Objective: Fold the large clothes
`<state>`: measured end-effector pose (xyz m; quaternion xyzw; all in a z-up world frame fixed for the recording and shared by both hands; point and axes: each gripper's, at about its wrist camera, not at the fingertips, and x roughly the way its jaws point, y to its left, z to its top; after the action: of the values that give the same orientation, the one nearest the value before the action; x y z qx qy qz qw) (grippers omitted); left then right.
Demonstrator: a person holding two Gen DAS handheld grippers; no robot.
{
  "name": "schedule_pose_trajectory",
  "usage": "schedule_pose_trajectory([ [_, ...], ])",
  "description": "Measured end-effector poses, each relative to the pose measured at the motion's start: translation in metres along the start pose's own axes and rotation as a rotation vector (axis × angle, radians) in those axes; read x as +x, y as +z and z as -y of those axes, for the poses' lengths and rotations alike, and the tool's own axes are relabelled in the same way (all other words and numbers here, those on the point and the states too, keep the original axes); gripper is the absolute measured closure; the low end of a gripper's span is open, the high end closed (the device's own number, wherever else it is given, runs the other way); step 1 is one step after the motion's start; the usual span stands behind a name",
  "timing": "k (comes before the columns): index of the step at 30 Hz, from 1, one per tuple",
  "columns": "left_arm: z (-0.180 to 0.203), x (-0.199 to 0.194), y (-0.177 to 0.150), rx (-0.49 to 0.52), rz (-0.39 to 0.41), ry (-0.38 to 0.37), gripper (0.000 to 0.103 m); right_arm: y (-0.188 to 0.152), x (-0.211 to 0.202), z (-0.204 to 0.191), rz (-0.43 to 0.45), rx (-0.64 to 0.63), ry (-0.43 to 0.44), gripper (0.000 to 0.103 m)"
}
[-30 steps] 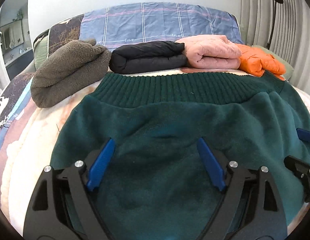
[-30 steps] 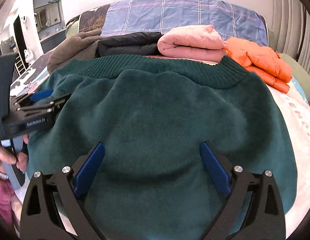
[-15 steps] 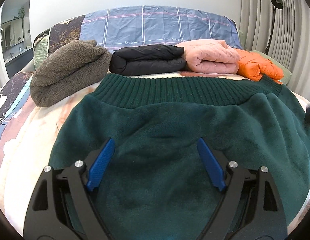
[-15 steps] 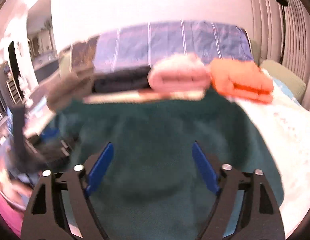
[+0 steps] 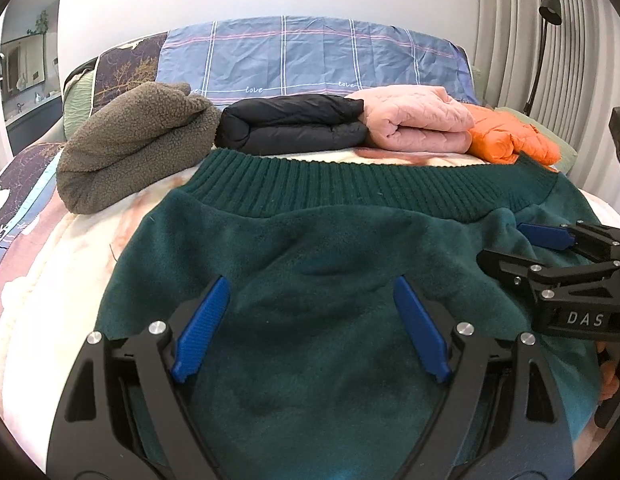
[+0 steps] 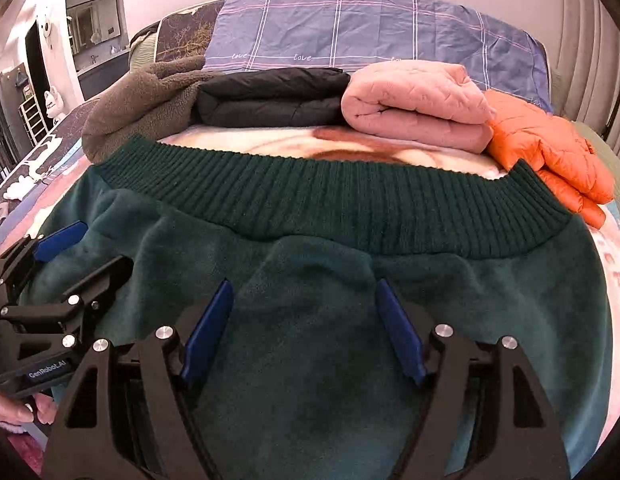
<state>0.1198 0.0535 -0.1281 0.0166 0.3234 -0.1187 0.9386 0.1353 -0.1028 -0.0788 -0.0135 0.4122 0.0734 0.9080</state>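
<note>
five garments (image 5: 310, 340), two hand-held grippers (image 5: 310, 328)

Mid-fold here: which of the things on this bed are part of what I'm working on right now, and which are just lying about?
In play:
green sweater, spread flat
left gripper, open above it
right gripper, jaws just reopening, nothing between them

Lying about:
grey fleece
black jacket
pink jacket
orange jacket
blue checked pillow

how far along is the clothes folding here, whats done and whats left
Done: four folded garments sit in a row by the pillow: the grey fleece, black jacket, pink jacket and orange jacket. In hand: the green sweater lies spread on the bed, with the left gripper and right gripper over it, jaws open, nothing gripped. Left: folding the sweater.
</note>
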Motion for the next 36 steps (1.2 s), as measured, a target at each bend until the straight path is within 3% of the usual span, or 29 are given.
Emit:
schedule_pose_trajectory([
  [15,0.000,-0.001,0.001,-0.005,0.005,-0.005,0.017,0.002,-0.001,0.001,-0.020,-0.003,0.023,0.026],
  [21,0.000,-0.001,0.000,-0.007,0.005,-0.005,0.017,0.003,-0.007,-0.005,-0.007,-0.021,-0.017,0.027],
  [23,-0.001,-0.002,0.001,-0.011,0.008,-0.010,0.017,0.016,-0.017,-0.010,-0.011,-0.021,-0.047,0.028],
  [27,-0.002,-0.003,0.001,-0.013,0.012,-0.013,0.017,0.051,-0.037,-0.016,0.099,-0.029,-0.055,0.028],
  [28,-0.002,-0.004,0.002,-0.013,0.014,-0.014,0.017,0.057,-0.031,-0.014,0.090,-0.019,-0.065,0.028],
  [31,-0.004,-0.004,0.002,-0.018,0.018,-0.021,0.017,0.050,0.039,0.005,-0.116,0.027,-0.051,0.022],
  [32,-0.004,-0.005,0.002,-0.020,0.020,-0.025,0.018,0.045,0.056,0.012,-0.117,0.047,-0.025,0.019],
  [36,-0.004,-0.005,0.001,-0.028,0.024,-0.035,0.017,0.047,0.057,0.010,-0.113,0.038,-0.037,0.019],
])
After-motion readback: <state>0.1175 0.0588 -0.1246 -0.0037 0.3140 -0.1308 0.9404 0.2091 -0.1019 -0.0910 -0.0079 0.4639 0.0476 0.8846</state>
